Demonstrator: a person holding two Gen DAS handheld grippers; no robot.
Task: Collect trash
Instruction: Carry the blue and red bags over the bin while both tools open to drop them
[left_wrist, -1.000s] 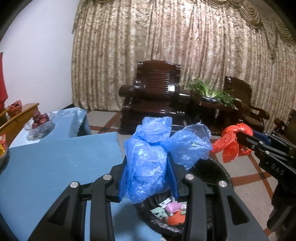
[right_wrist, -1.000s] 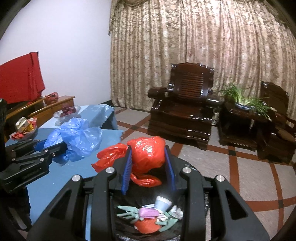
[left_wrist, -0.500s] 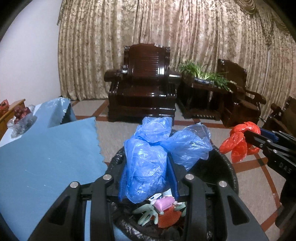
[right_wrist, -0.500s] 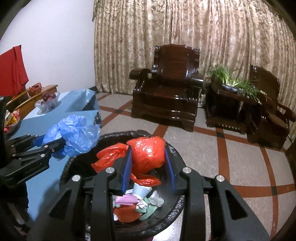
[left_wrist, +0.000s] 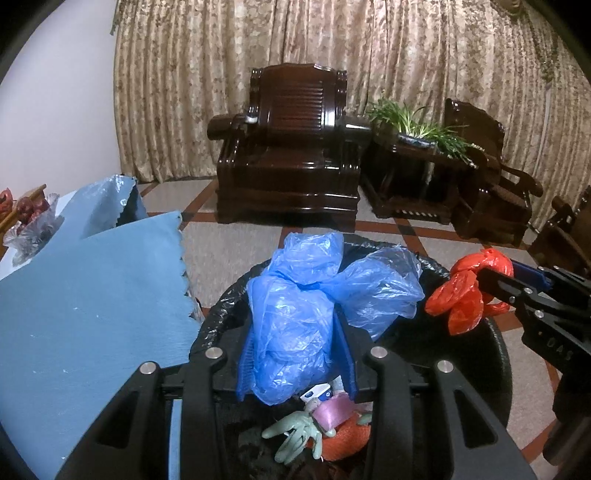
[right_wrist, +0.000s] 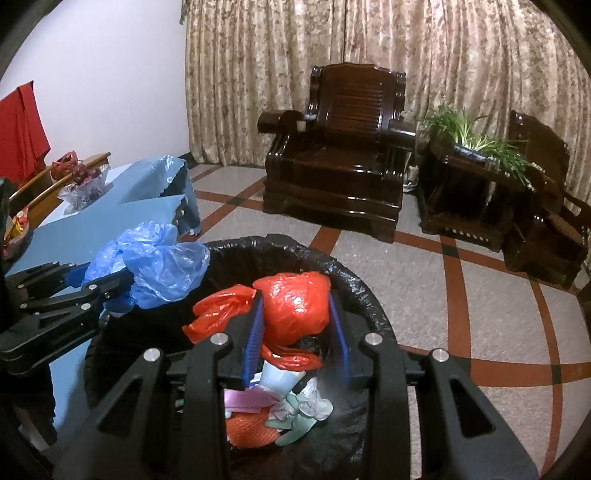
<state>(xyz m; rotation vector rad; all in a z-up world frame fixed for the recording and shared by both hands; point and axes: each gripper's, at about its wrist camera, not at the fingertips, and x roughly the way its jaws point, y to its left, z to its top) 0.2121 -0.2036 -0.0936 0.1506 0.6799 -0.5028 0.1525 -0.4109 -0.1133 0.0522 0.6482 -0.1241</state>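
Observation:
My left gripper (left_wrist: 295, 354) is shut on a crumpled blue plastic bag (left_wrist: 295, 314) and holds it over the open bin (left_wrist: 498, 354), which is lined with black plastic. My right gripper (right_wrist: 295, 332) is shut on a crumpled red plastic bag (right_wrist: 291, 306) and holds it over the same bin (right_wrist: 354, 291). The blue bag (right_wrist: 159, 266) and left gripper (right_wrist: 92, 288) show at the left of the right wrist view. The red bag (left_wrist: 461, 295) shows at the right of the left wrist view. Inside the bin lie a green glove (left_wrist: 295, 439), pink paper (right_wrist: 243, 400) and an orange net (right_wrist: 251, 428).
A table with a blue cloth (left_wrist: 81, 314) stands left of the bin, with a bowl of fruit (right_wrist: 83, 184) at its far end. Dark wooden armchairs (right_wrist: 343, 155), a side table with a plant (right_wrist: 476, 147) and curtains stand behind. The floor is tiled.
Both grippers have moved forward off the blue table, carrying their bags, and now hang over the bin. The trash inside the bin shows more fully.

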